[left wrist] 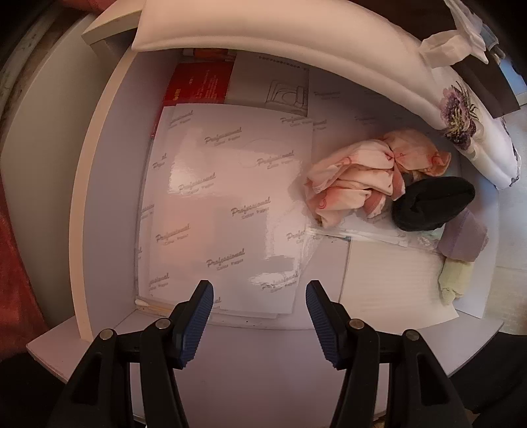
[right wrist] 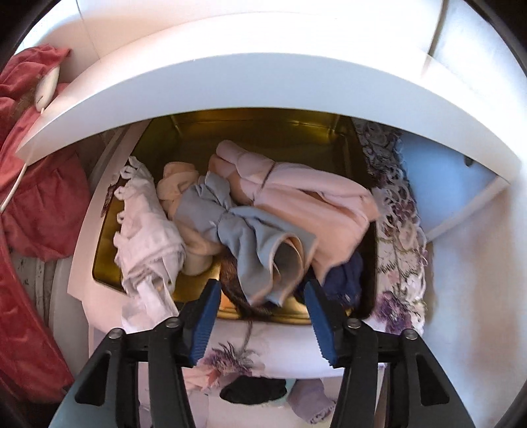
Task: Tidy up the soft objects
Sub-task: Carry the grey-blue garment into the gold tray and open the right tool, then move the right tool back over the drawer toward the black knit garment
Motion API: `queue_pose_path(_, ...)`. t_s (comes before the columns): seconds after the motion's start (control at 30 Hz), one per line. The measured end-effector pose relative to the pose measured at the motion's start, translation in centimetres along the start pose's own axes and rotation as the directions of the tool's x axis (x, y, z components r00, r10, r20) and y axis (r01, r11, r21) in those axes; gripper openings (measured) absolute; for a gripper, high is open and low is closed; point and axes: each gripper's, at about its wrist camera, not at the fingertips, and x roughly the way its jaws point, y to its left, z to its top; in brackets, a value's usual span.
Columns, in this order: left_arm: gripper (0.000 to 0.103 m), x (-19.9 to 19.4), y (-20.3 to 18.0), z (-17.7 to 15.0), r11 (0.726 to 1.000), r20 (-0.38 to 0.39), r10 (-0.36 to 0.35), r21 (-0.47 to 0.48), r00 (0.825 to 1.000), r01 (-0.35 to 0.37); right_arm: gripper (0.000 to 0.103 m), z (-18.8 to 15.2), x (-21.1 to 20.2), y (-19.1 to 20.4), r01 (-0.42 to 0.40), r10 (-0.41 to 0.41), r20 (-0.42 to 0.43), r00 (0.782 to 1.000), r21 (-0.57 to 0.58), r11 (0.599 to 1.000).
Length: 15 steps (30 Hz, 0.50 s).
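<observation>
My right gripper (right wrist: 263, 293) hangs open over a gold tin (right wrist: 108, 250) packed with soft pieces: a blue-grey cloth (right wrist: 237, 227), a pink garment (right wrist: 306, 200), a white lacy cloth (right wrist: 148, 237) and a dark blue piece (right wrist: 346, 276). The blue-grey cloth's lower end lies between the jaws, and the pads do not press on it. My left gripper (left wrist: 260, 296) is open and holds nothing, above a white drawer. In that drawer's right part lie a crumpled pink patterned cloth (left wrist: 365, 177), a black sock (left wrist: 431, 204), a lilac sock (left wrist: 464, 240) and a pale yellow one (left wrist: 454, 280).
Glossy printed paper sheets (left wrist: 230, 197) and a red box (left wrist: 197, 82) cover the drawer floor. A white cushion (left wrist: 263, 29) and a floral cloth (left wrist: 467, 121) overhang its far side. A white shelf board (right wrist: 230, 85) juts over the tin; red fabric (right wrist: 42, 204) lies left, floral lace (right wrist: 402, 237) right.
</observation>
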Motion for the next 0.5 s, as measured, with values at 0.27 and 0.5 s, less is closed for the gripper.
queue_pose_path(0.27, 0.059, 0.2, 0.7, -0.1, 1.000, 0.002, -0.003, -0.023, 1.000, 0.003, 0.057, -3.6, -2.2, -1.9, -0.018, 0.018, 0.024, 1.000, 0.027, 0.999)
queue_pose_path(0.5, 0.059, 0.2, 1.1, 0.0, 0.999, 0.000, -0.009, -0.038, 1.000, 0.009, 0.061, -8.2, -2.7, -3.5, -0.028, 0.029, -0.002, 1.000, 0.057, 0.998)
